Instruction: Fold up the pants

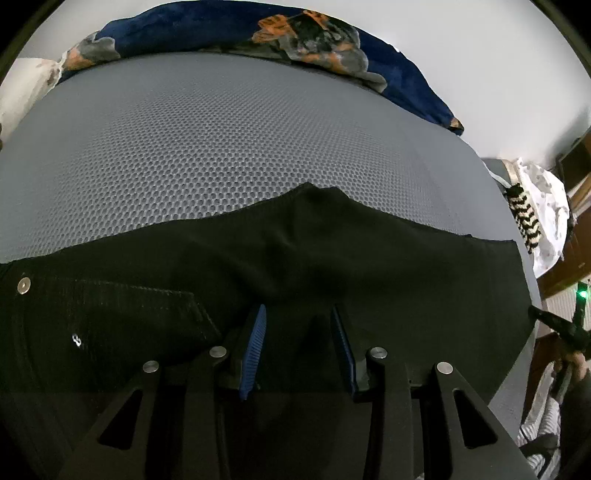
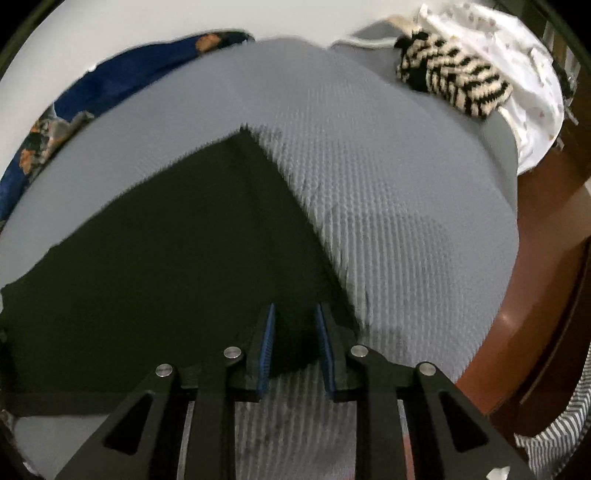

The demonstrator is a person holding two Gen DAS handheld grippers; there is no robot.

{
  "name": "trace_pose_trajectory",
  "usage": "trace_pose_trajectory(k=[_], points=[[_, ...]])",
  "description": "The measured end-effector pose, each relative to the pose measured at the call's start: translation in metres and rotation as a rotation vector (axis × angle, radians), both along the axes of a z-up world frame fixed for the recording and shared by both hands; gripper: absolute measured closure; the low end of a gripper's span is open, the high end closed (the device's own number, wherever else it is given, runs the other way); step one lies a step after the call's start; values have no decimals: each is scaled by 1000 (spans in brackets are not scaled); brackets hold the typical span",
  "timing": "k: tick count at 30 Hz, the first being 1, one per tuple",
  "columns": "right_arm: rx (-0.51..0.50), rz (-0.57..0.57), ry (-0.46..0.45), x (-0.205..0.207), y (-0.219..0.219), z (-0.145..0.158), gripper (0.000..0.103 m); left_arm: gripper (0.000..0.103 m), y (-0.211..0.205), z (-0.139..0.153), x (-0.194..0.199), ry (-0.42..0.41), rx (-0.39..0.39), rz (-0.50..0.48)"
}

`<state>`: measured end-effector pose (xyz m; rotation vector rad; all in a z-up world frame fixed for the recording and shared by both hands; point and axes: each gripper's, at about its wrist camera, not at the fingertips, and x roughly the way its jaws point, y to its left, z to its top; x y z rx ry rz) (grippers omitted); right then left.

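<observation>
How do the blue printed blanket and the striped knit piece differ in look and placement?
The blue printed blanket is dark blue with orange and grey patches; the striped knit piece is cream with black stripes. The blanket stretches along the mattress far edge; the knit piece sits bunched by white cloth. Both are soft textiles.

The right gripper (image 2: 295, 314) sits at lower centre, blue pads parted over the corner of the black pants (image 2: 166, 240), not pressing it. Grey mesh mattress (image 2: 406, 221) fills the right; a striped knit (image 2: 450, 79) lies upper right.
</observation>
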<state>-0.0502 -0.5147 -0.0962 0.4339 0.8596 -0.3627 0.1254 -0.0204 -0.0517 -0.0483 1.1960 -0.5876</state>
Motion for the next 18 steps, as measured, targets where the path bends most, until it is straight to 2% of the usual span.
trace_pose_trajectory(k=[6,10,14,18], points=[[-18,8,45,21,-3,8,81,65,3,0,10,39,-31,29],[-63,70,-14,34,18,45,80,65,3,9,5,13,-9,24],[-55,251,-100,68,73,85,80,65,6,17,-1,-46,38,9],[-19,480,-144,108,148,103,78,65,16,23,-9,-92,62,19]])
